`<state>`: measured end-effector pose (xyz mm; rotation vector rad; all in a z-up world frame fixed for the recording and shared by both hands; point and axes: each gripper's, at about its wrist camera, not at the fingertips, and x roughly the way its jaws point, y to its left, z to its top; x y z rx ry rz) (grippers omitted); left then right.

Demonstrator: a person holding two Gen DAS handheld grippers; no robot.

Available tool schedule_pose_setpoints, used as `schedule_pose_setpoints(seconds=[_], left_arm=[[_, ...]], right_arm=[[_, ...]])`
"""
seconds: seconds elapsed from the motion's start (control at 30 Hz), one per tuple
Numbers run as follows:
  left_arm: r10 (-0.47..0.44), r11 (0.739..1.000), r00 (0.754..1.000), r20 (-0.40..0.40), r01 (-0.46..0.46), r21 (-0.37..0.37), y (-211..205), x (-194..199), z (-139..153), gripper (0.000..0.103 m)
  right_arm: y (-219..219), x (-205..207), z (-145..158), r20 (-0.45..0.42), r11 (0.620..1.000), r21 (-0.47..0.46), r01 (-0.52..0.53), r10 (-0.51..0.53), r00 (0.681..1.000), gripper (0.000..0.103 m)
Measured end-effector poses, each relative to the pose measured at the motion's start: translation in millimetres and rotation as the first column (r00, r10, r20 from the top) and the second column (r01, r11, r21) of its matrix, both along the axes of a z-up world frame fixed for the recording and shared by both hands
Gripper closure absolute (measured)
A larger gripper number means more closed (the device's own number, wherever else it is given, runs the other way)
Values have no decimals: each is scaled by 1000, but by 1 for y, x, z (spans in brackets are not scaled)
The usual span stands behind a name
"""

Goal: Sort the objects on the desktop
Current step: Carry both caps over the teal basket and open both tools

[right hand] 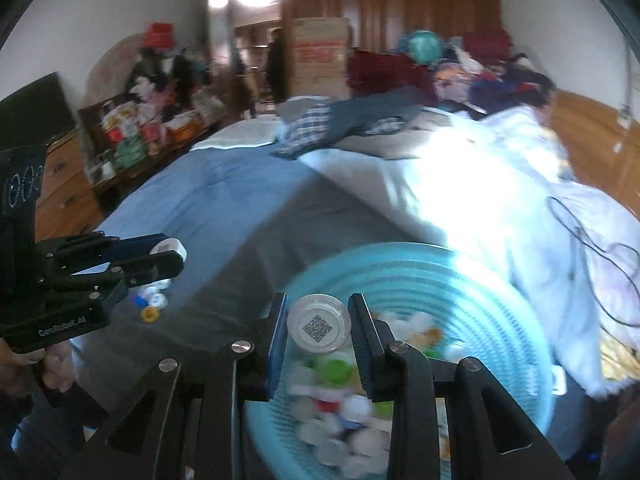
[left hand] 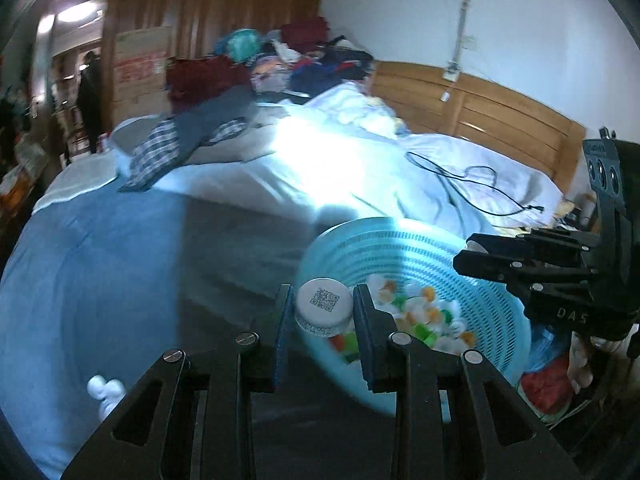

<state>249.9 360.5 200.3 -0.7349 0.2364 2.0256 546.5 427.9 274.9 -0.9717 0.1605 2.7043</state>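
Both claws are gripping bottle caps: the left gripper [left hand: 322, 312] is clenching a white cap [left hand: 324, 307] with a printed code, and the right gripper [right hand: 319, 330] is pinching a clear cap [right hand: 319, 323], each above the blue basket [right hand: 516, 320] of caps sitting on the bed [right hand: 208, 184]. Loose caps [right hand: 151, 302] are lying on the bedcover beside it.

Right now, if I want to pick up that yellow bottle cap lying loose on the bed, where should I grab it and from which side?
Grip the yellow cap across its round rim, coming straight down from above. It looks to lie flat on the blue sheet, with a blue cap and white caps crowding its far side, so a sideways approach would likely knock them.
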Motion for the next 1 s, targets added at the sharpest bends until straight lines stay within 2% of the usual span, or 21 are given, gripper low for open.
schedule_pose_setpoints(seconds=[0.2,0.4,0.57,1.0], left_arm=[[-83,996,996,36,84,-24,54,19,3,78],[-160,984,985,64,164,-71,96,38,-6,78],[-177,979,982,73,183,-87,105,47,-13,78],[-159,981,985,63,164,-99,105,48,-14,78]], right_arm=[[49,25,9,20,996,-47,74,-73,997,70],[75,44,9,18,989,-89,117,-115,993,70],[79,49,2,23,987,-103,127,-126,992,70],[75,45,-2,23,986,-109,125,-123,992,70]])
